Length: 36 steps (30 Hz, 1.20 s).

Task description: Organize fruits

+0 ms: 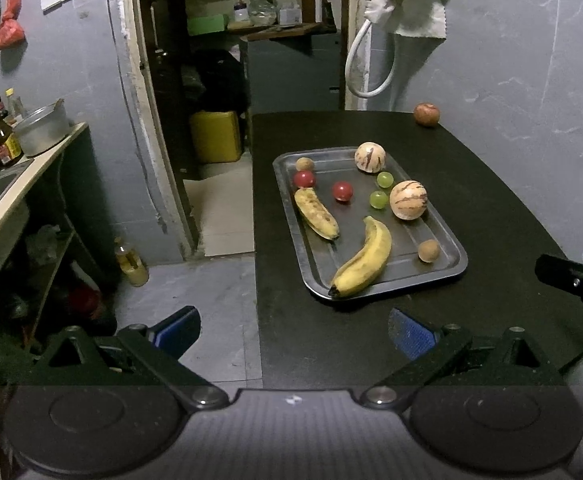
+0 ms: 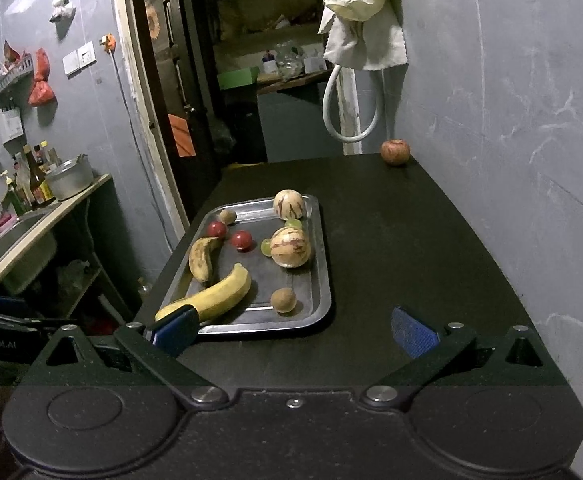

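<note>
A metal tray (image 1: 447,276) (image 2: 325,280) lies on the black table (image 1: 491,208) (image 2: 411,240). On it are a yellow banana (image 1: 365,258) (image 2: 215,296), a spotted brown banana (image 1: 315,213) (image 2: 202,258), two striped pale melons (image 1: 408,200) (image 2: 290,246), two red round fruits (image 1: 342,191) (image 2: 240,239), two green grapes (image 1: 378,199), and two small brown fruits (image 1: 428,250) (image 2: 283,299). A red apple (image 1: 426,114) (image 2: 395,152) sits alone at the table's far end. My left gripper (image 1: 293,332) is open near the table's front left edge. My right gripper (image 2: 293,330) is open just before the tray.
A counter (image 1: 31,168) at left holds a sink, bottles and a metal pot (image 1: 43,130). A doorway beyond shows shelves and a yellow jerrycan (image 1: 215,136). A bottle (image 1: 131,262) stands on the floor. Grey wall (image 2: 511,120) flanks the table on the right, with cloth and a hose hanging.
</note>
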Available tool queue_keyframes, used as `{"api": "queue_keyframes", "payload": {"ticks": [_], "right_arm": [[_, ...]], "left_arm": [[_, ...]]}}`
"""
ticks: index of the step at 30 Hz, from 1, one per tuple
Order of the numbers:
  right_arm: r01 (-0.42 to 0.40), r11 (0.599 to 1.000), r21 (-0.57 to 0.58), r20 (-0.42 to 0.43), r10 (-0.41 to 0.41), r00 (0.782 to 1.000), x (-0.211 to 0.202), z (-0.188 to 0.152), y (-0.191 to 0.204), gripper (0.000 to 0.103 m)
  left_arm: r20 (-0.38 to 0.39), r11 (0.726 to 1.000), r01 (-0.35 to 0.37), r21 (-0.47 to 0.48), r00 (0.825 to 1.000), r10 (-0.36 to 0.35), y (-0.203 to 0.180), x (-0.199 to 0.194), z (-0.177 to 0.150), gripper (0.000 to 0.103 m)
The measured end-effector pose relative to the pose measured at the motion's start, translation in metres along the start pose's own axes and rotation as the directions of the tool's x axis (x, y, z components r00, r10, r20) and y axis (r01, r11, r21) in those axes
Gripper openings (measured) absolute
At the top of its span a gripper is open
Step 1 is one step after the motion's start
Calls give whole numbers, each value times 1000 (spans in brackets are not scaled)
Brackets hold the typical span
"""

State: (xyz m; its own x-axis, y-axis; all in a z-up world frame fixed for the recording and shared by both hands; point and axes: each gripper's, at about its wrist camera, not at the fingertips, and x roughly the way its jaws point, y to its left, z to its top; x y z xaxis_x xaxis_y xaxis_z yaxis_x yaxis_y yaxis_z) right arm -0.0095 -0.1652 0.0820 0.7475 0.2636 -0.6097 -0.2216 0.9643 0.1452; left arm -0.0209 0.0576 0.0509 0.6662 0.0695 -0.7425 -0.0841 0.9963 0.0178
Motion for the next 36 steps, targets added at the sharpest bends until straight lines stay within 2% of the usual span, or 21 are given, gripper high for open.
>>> {"api": "queue_keyframes", "payload": {"ticks": [11,24,36], "right_arm": [[19,1000,-3,-16,-20,1000,-3,-6,10,102],[35,999,19,-60,-34,998,-2,-14,16,102],[49,999,22,-64,-47,997,-4,-16,19,102]], "left_arm": [[-22,998,47,32,999,-46,12,4,-9,103],[-36,998,44,41,998,-42,23,5,-16,103],[-39,997,56,48,998,-54,26,5,-19,103]]}}
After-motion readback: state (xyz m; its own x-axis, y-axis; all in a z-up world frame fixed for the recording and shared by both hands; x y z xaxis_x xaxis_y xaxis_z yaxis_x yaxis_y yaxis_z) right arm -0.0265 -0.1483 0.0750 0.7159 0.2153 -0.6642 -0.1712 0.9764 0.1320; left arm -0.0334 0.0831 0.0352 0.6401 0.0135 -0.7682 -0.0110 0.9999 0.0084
